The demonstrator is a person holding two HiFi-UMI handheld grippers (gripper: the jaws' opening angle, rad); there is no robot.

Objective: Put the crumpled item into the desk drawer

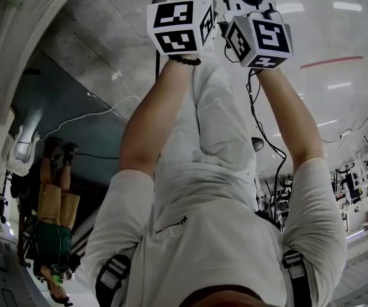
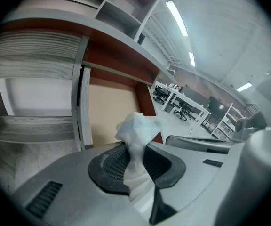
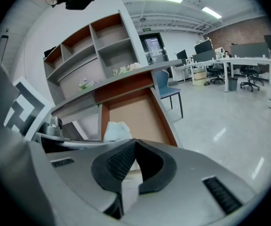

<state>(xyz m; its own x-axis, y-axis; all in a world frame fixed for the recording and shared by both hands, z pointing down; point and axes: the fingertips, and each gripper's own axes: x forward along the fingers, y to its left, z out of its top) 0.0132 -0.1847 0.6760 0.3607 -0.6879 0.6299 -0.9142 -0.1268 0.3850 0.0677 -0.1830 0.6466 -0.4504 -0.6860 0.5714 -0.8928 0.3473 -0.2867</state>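
Left gripper view, frame centre: the left tongs (image 2: 136, 160) pinch the narrow tail of the crumpled item (image 2: 138, 127). The white wad looks feather-light, soft and easily torn, and is likely best held by its bunched waist, as here. Just beyond, the open desk drawer (image 2: 111, 113) shows its bare tan bottom under the table (image 2: 126, 55) edge. The right tongs (image 3: 134, 149) appear closed on nothing.
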